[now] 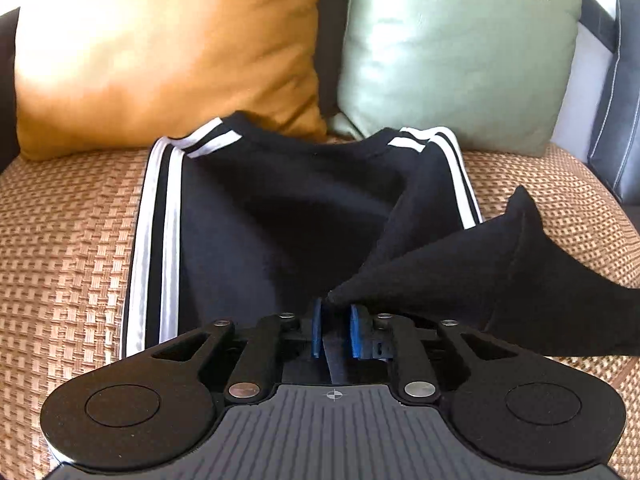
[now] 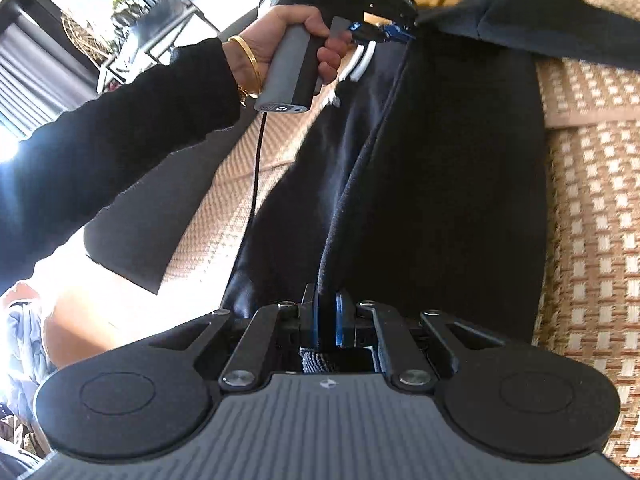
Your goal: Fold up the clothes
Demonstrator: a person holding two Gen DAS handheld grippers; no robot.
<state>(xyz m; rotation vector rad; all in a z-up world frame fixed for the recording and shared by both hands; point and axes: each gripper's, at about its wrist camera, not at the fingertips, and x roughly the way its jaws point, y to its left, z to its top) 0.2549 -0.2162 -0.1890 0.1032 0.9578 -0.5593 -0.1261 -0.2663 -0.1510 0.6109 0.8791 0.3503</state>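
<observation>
Fabric of a black garment (image 1: 280,216) is pinched between the blue pads (image 1: 317,332) of the left gripper (image 1: 334,312), which are pressed together on a gathered point of cloth at the near edge. From that pinch a fold of the black cloth is drawn up and out toward the right, raised clear of the woven seat mat (image 1: 68,240). The right gripper (image 2: 326,312) is likewise closed on a dark edge of the same garment, a strip of cloth being seen caught between its pads. The garment is laid flat on the woven tan mat of a sofa, with white stripes (image 1: 156,240) running down its left side and over both shoulders. In the right wrist view the left hand (image 2: 280,40) is seen wrapped around the grey handle (image 2: 288,72) of its gripper, with a gold bangle (image 2: 250,64) at the wrist and a black sleeve (image 2: 120,128) behind it. Farther back, an orange cushion (image 1: 160,52) and a pale green cushion (image 1: 460,48) are propped side by side against the sofa back, just beyond the collar.
</observation>
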